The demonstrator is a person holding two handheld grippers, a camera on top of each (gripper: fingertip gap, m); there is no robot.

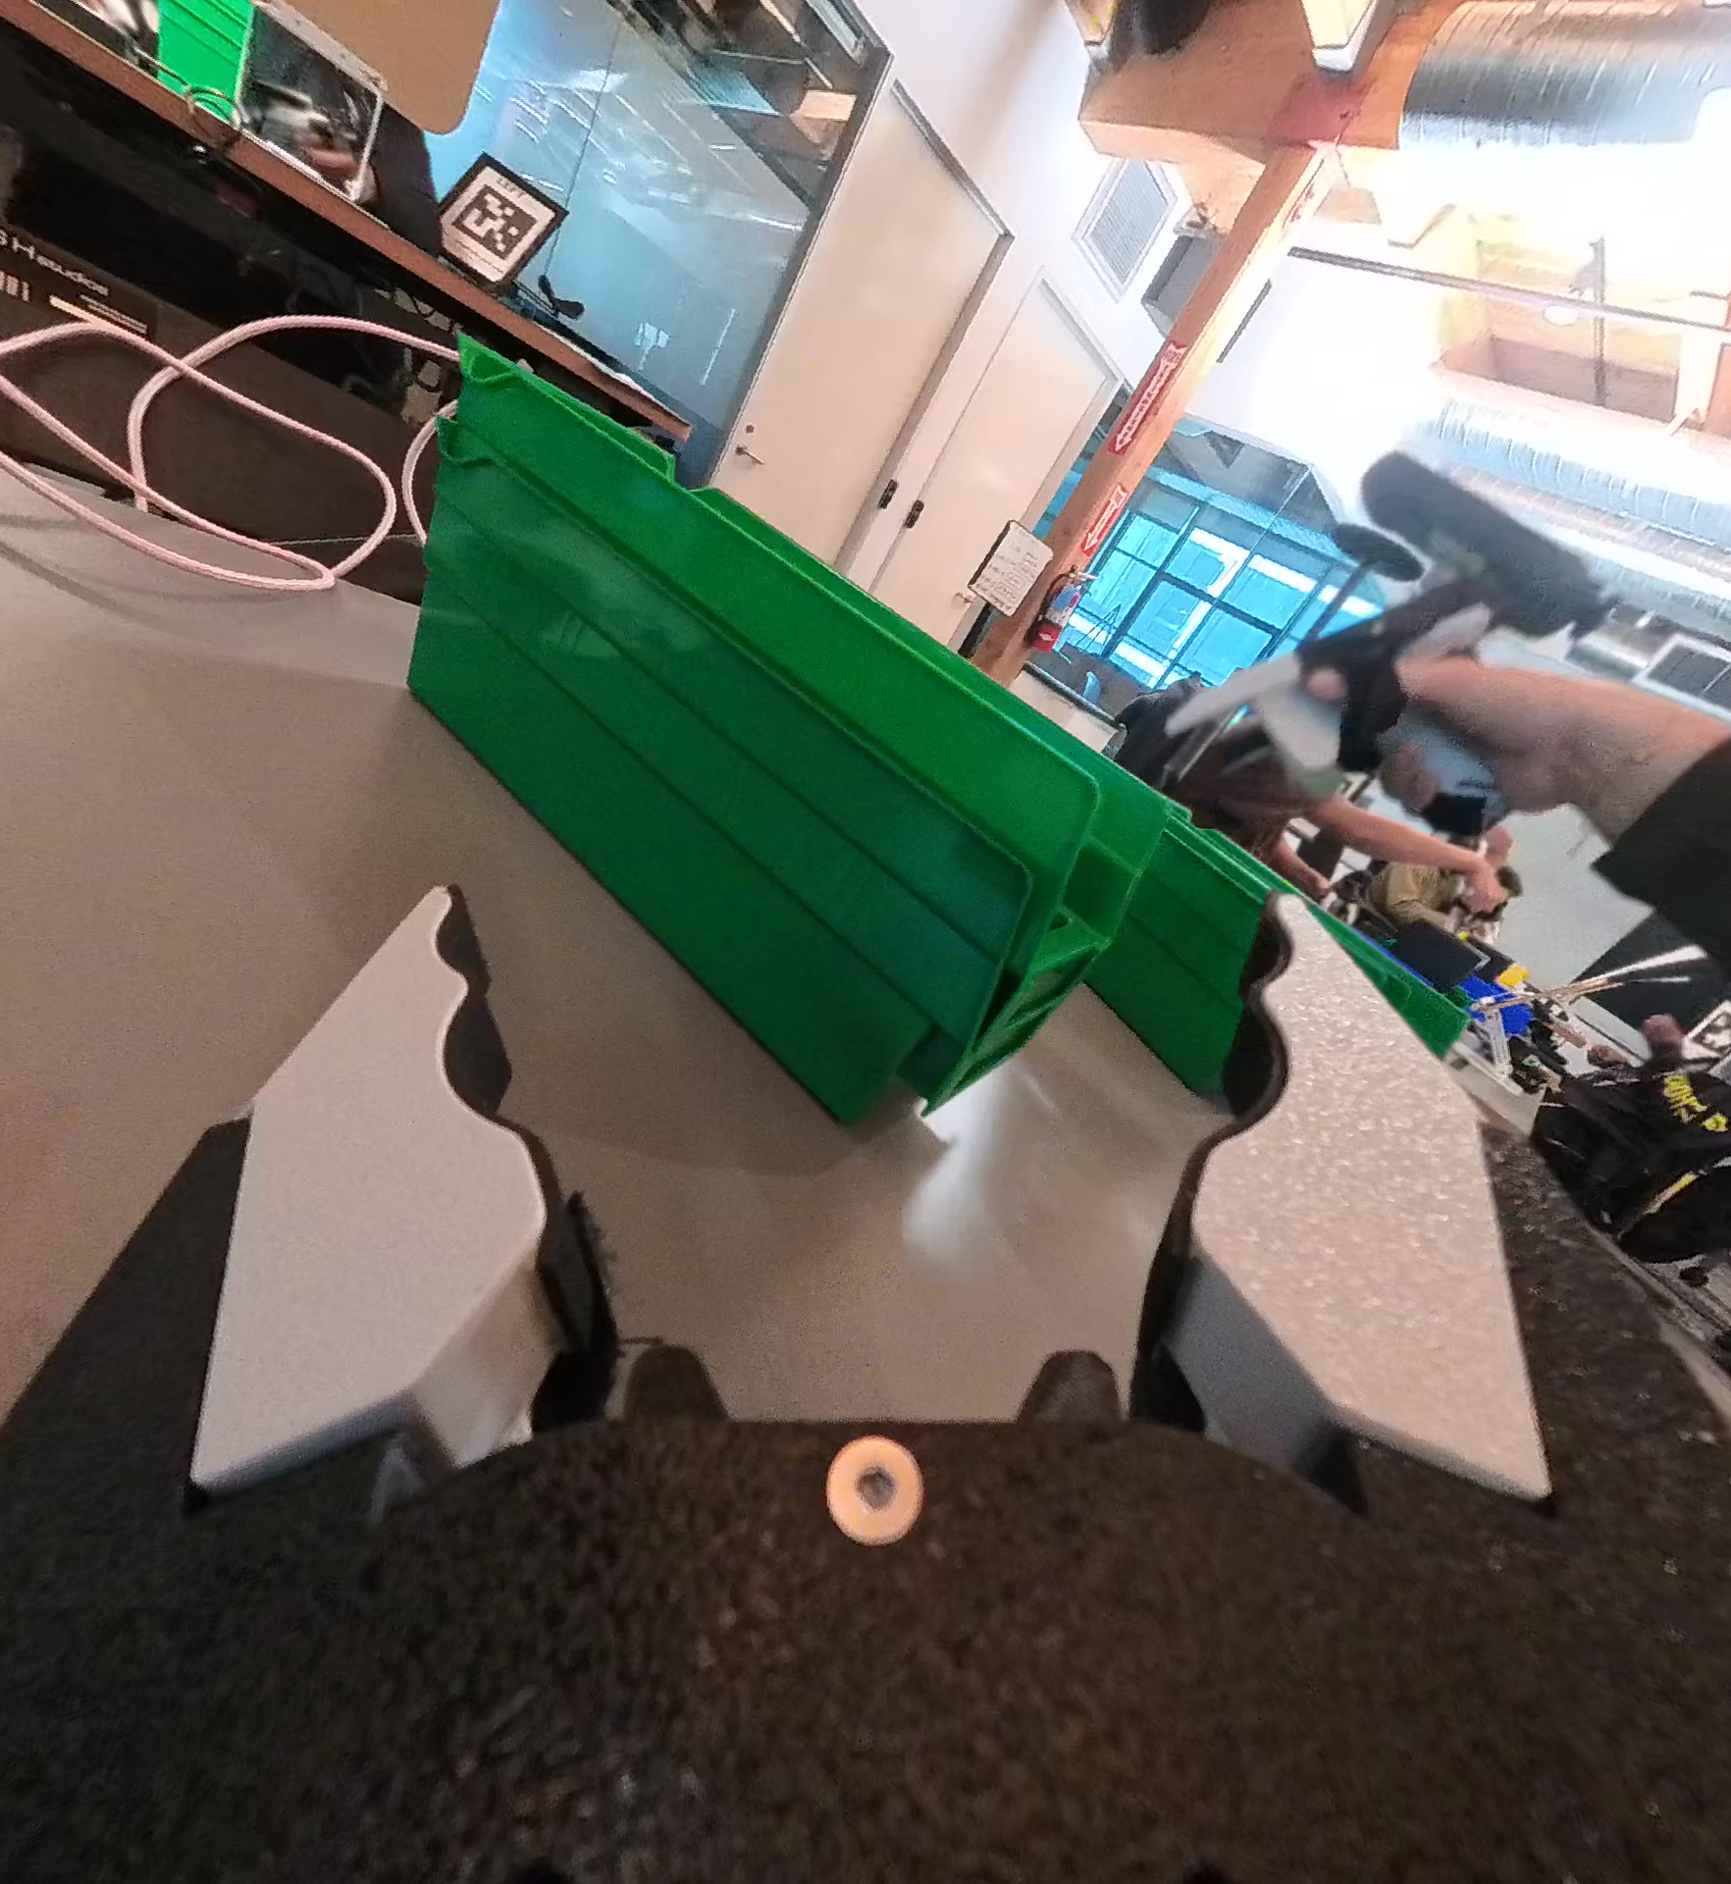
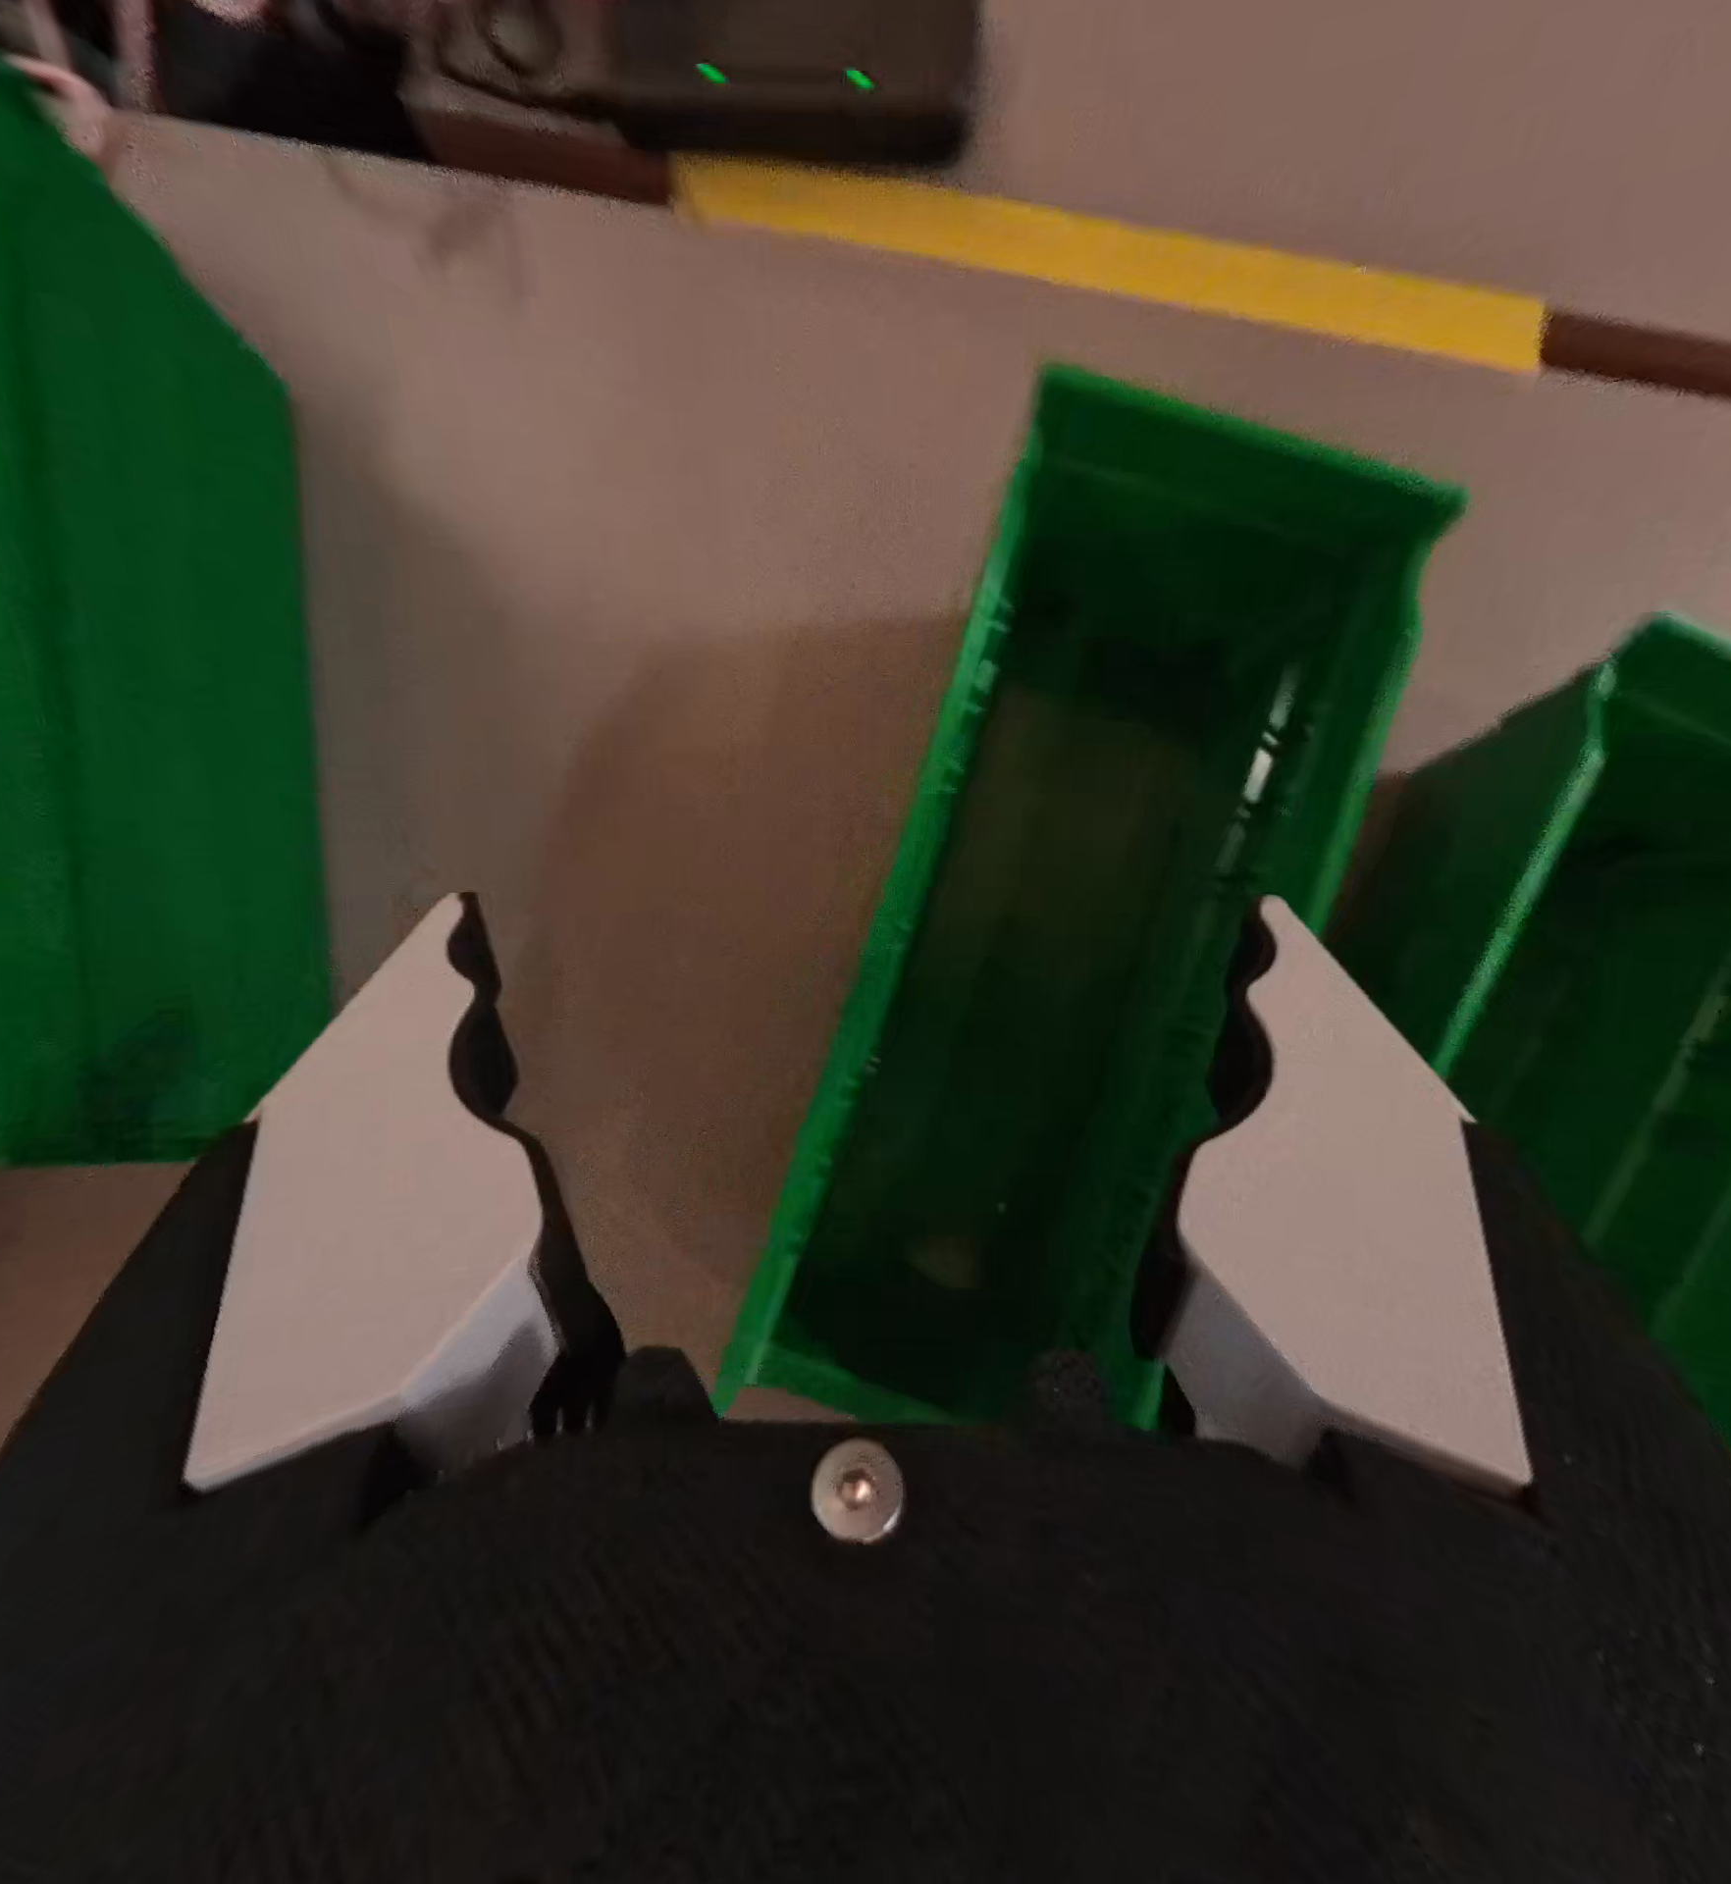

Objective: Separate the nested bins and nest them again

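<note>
Bins: in the left wrist view I see a long green bin (image 1: 739,754) standing on the grey worktop (image 1: 127,816), side wall toward the camera, with a second green bin (image 1: 1188,969) just behind it toward the worktop's far right edge. I cannot tell whether the two touch.

In the right wrist view, which is blurred, three green bins show. A narrow open-topped bin (image 2: 1096,918) sits mid-worktop, its near end below the gripper. Another open bin (image 2: 1657,1019) lies just beside it on the right, with a small gap at the far ends. A large green wall of a third bin (image 2: 107,663) fills the left edge, well apart from the other two.

Left gripper (image 1: 861,918): jaws spread wide, nothing between them, low over the worktop just short of the near bin's corner.

Right gripper (image 2: 867,912): jaws spread wide, empty, above the narrow bin. It also appears in the left wrist view, up high at right, held in a person's hand (image 1: 1555,754).

Surroundings: pink cable (image 1: 229,459) looped at the far left edge of the worktop. Yellow tape strip (image 2: 1106,255) along the far edge. A framed black-and-white marker tag (image 1: 500,219) stands on a wooden shelf behind. Dark boxes beneath the shelf carry white printing.
</note>
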